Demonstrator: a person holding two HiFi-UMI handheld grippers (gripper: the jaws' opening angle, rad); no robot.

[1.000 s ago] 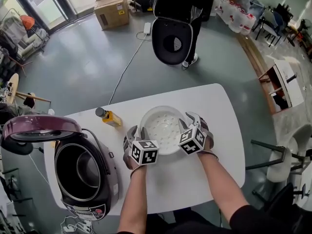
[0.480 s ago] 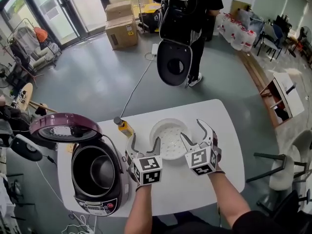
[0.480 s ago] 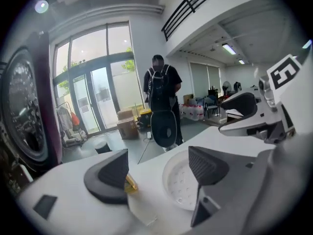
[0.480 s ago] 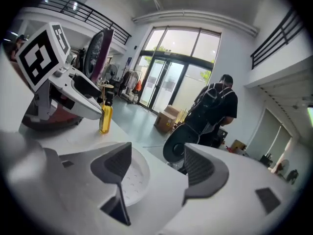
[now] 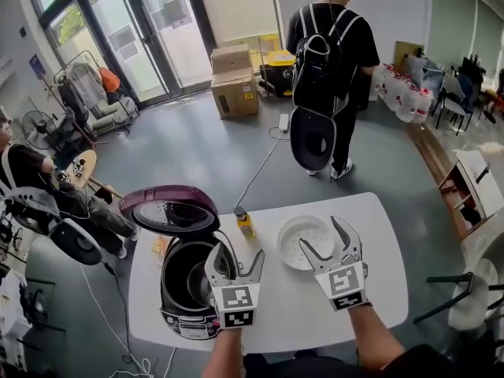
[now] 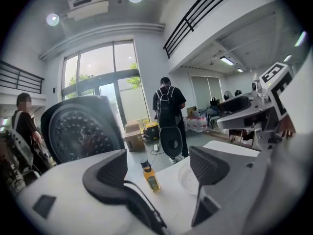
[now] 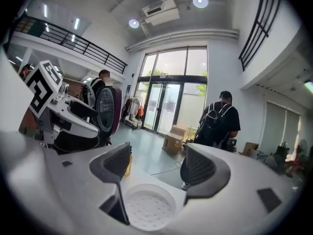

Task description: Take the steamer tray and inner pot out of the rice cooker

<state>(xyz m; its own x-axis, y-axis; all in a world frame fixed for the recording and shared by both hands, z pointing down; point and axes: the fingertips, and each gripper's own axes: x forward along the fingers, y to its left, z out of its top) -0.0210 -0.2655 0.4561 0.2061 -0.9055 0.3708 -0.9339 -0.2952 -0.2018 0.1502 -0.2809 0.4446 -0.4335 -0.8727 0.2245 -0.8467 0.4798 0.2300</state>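
Observation:
The white perforated steamer tray (image 5: 309,241) (image 7: 149,207) lies flat on the white table (image 5: 378,290), right of the rice cooker (image 5: 189,290). The cooker's purple lid (image 5: 169,209) (image 6: 80,131) stands up, and the dark inner pot (image 5: 191,278) sits inside the body. My left gripper (image 5: 236,260) (image 6: 156,166) hovers above the table just right of the cooker. My right gripper (image 5: 323,239) (image 7: 156,163) hangs over the tray's near edge, clear of it. Both pairs of jaws have just been opening and nothing is between them.
A small yellow oil bottle (image 5: 245,222) (image 6: 150,177) stands on the table between cooker and tray. A person with a black backpack (image 5: 331,53) stands on the floor beyond the table, near cardboard boxes (image 5: 235,93). Another person sits at the far left (image 5: 31,172).
Both grippers released the steamer tray, opened and lifted away from it towards me. The tray stays on the table. The head view tilted up, showing more of the room.

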